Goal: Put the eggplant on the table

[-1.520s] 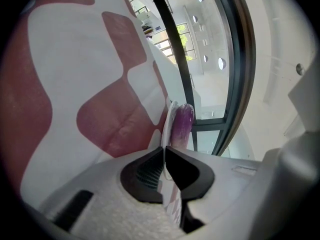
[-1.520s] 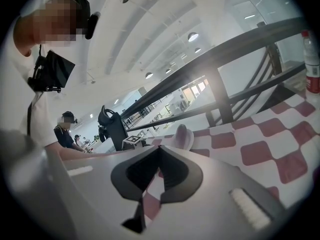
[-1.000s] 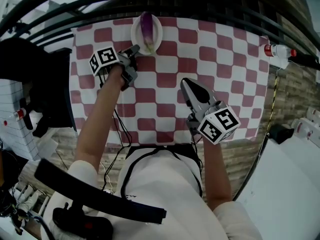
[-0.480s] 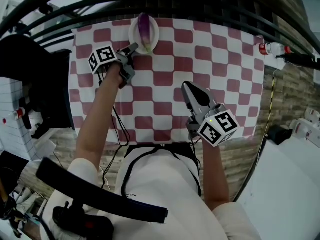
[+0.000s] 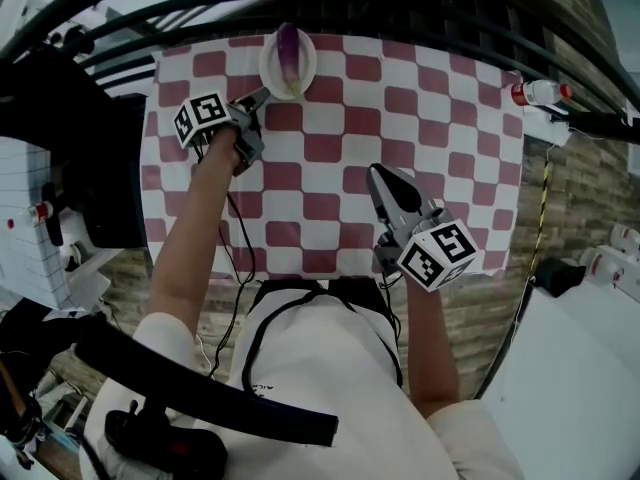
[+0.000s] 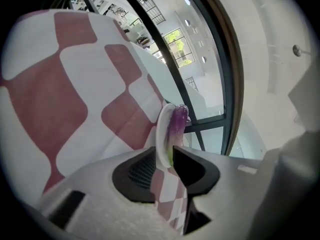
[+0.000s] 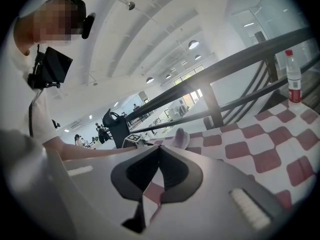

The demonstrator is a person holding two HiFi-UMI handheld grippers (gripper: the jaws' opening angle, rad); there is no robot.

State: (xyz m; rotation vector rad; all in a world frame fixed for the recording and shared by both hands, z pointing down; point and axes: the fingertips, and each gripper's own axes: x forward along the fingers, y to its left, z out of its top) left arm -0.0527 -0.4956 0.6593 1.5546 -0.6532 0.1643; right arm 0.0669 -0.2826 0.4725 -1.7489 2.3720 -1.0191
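Our left tool (image 5: 258,98) has just been opening its jaws, and they now stand wide apart with nothing pressed between the pads. In the left gripper view the near rim of the small white plate (image 5: 267,66) and the eggplant (image 5: 288,44) line up with the gap, just past the tips. Our right tool (image 5: 376,173) hangs over the middle of the bench (image 5: 330,148), well apart from the plate, its jaws closed tip to tip on nothing.

The eggplant lies lengthwise in the plate at the far edge of the bench, on the red-and-white checked cloth (image 5: 420,138), so the task is not yet done. A water bottle (image 5: 536,93) stands at the far right corner, clear of our work.

We judge the eggplant to be light and fairly firm, with smooth, glossy skin that could slip from the pads, and a taper that may squeeze it out of a grip near either end. We would take it across the thick middle, closing gently. The plate looks light too and may slide or tip if nudged.
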